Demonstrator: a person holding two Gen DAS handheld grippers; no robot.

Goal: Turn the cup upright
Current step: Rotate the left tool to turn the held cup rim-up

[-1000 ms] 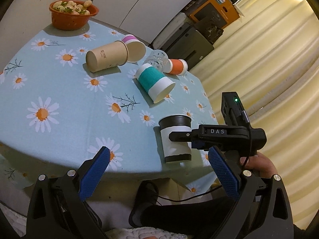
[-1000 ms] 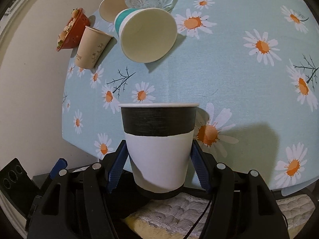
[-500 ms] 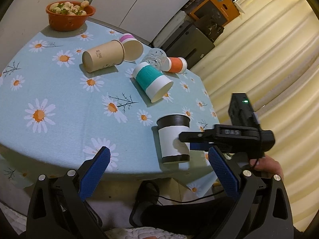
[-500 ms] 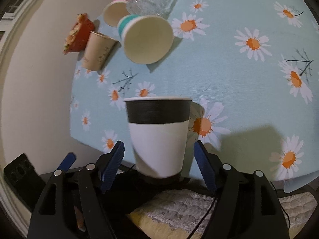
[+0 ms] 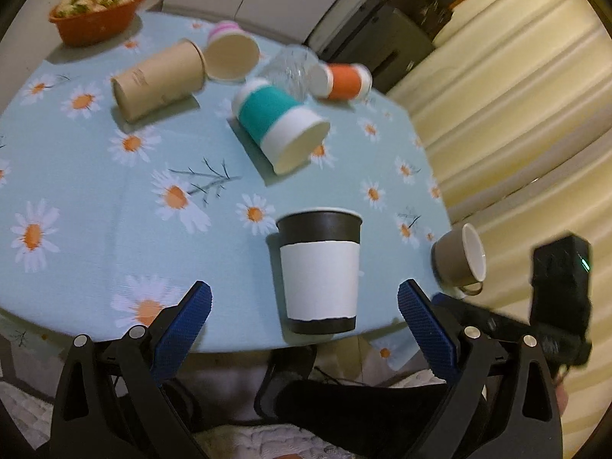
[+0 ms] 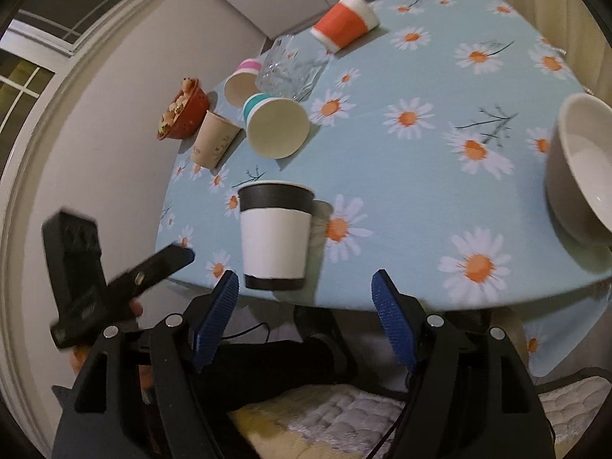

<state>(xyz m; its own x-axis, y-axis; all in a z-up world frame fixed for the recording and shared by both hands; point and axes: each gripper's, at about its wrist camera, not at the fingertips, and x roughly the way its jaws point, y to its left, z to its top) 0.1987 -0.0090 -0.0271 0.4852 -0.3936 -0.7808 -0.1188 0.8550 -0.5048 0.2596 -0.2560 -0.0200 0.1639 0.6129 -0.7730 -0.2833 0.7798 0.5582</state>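
Note:
A black-and-white paper cup (image 5: 319,271) stands upright near the table's front edge; it also shows in the right wrist view (image 6: 274,239). My left gripper (image 5: 304,308) is open and empty, just in front of the cup. My right gripper (image 6: 306,306) is open and empty, pulled back from the cup and off the table edge. A teal cup (image 5: 277,124) (image 6: 273,124), a tan cup (image 5: 158,80), a pink-rimmed cup (image 5: 231,51) and an orange cup (image 5: 342,80) (image 6: 344,23) lie on their sides further back.
The round table has a light blue daisy cloth (image 5: 95,176). A clear glass (image 6: 292,67) lies among the cups. An orange bowl of food (image 5: 97,9) stands at the far left. A grey mug (image 5: 461,260) (image 6: 581,168) lies near the right edge. Curtains hang to the right.
My right gripper opened, let go of the black-and-white cup and pulled back to the right. The cup now stands alone. My left gripper moved closer to the table.

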